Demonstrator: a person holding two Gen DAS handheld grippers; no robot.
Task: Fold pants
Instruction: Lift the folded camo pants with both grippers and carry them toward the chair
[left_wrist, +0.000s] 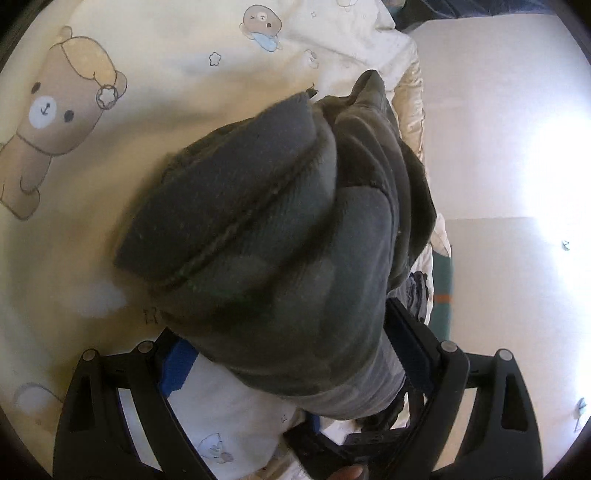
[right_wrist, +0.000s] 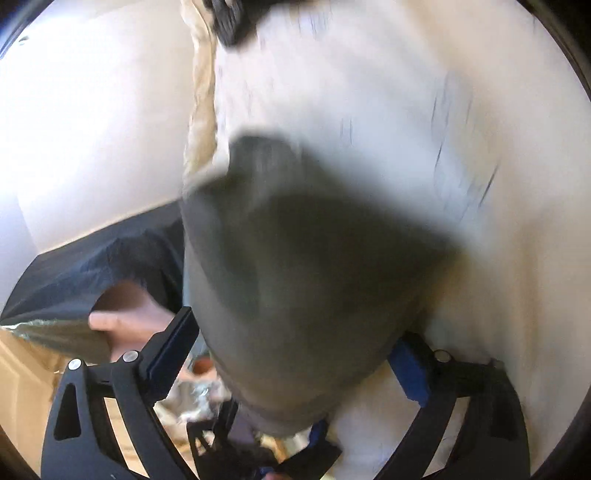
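A thick bundle of dark grey pants (left_wrist: 258, 221) fills the left wrist view, bunched between the fingers of my left gripper (left_wrist: 288, 332). The blue pads (left_wrist: 177, 369) stand wide and press on both sides of the wad, so it is shut on the pants. In the blurred right wrist view the same pants (right_wrist: 295, 258) lie between the fingers of my right gripper (right_wrist: 295, 328). Its jaws stand very wide, and the fabric meets the pads (right_wrist: 410, 373) only near their tips. Below both grippers lies the cream bed sheet (left_wrist: 74, 258).
The sheet carries bear prints (left_wrist: 48, 110) and ends at a ruffled bed edge (left_wrist: 413, 96) (right_wrist: 201, 92). Beyond the edge is pale floor (left_wrist: 498, 147). A person's hand (right_wrist: 125, 314) in a dark sleeve (right_wrist: 92, 266) shows at the left of the right wrist view.
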